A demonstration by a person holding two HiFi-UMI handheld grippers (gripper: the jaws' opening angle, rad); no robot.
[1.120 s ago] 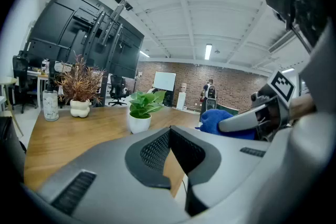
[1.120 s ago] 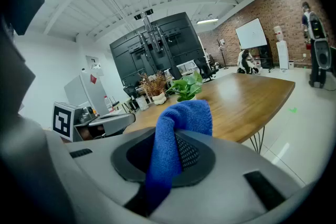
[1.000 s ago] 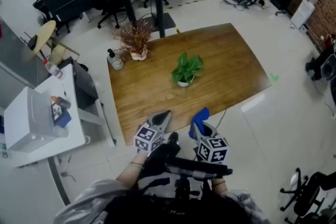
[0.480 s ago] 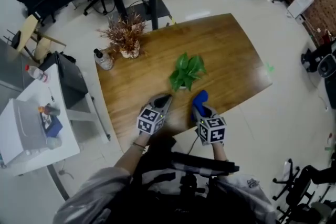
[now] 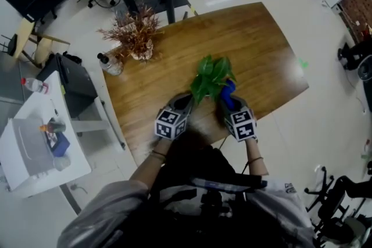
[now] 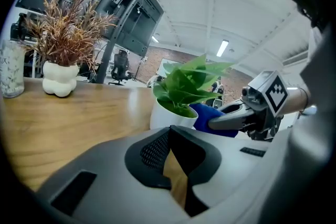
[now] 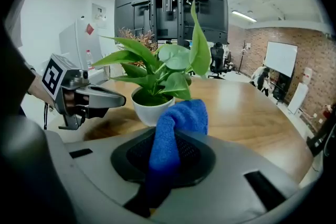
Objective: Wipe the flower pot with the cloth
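Note:
A white flower pot (image 6: 169,116) with a green leafy plant (image 5: 210,74) stands on the wooden table (image 5: 261,49). My right gripper (image 5: 228,99) is shut on a blue cloth (image 7: 177,129). The cloth (image 6: 214,116) sits right against the pot's right side; I cannot tell whether it touches. In the right gripper view the pot (image 7: 151,108) stands just beyond the cloth. My left gripper (image 5: 181,105) is at the pot's left, close to it, its jaws together and holding nothing. From above, leaves hide most of the pot.
A dried brown plant in a white vase (image 5: 135,33) and a clear bottle (image 5: 109,64) stand at the table's far left. A white side table (image 5: 32,145) with small items is to the left. Office chairs and a dark stand lie beyond the table.
Both grippers have moved forward from the table's near edge to either side of the pot. The blue cloth has come up to the pot's right side.

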